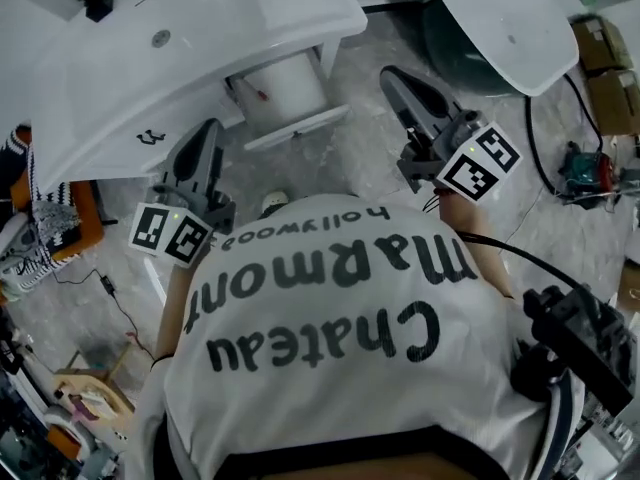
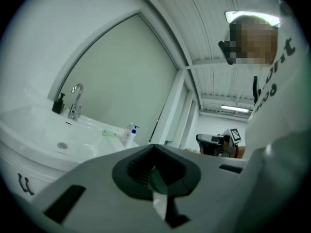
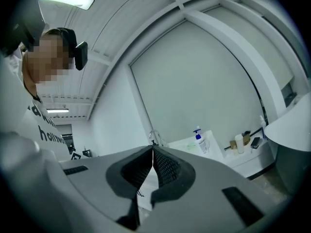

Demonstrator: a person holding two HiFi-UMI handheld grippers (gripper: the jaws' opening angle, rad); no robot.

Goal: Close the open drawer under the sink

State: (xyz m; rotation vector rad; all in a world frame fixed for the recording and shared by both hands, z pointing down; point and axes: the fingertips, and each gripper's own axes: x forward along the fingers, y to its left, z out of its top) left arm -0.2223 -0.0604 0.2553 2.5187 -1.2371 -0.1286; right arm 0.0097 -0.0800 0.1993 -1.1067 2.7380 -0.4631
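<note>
The white sink [image 1: 190, 38] fills the upper left of the head view. Under its front edge a white drawer [image 1: 297, 125] sticks out, with a rounded white body [image 1: 285, 86] behind its front panel. My left gripper [image 1: 203, 140] is held level just in front of the sink's edge, left of the drawer, jaws shut and empty. My right gripper [image 1: 398, 78] is raised to the right of the drawer, also shut on nothing. In the left gripper view the closed jaws [image 2: 154, 148] point over the basin [image 2: 58, 137] and faucet [image 2: 75, 102]. The right gripper [image 3: 153, 148] faces the faucet [image 3: 154, 136].
A soap bottle [image 2: 130, 133] stands on the sink's counter. A second white basin [image 1: 505, 23] is at the upper right over a dark bin. Cardboard boxes [image 1: 605, 68], cables and a tool [image 1: 580, 173] lie on the floor at right. An orange item [image 1: 75, 218] and clutter are at left.
</note>
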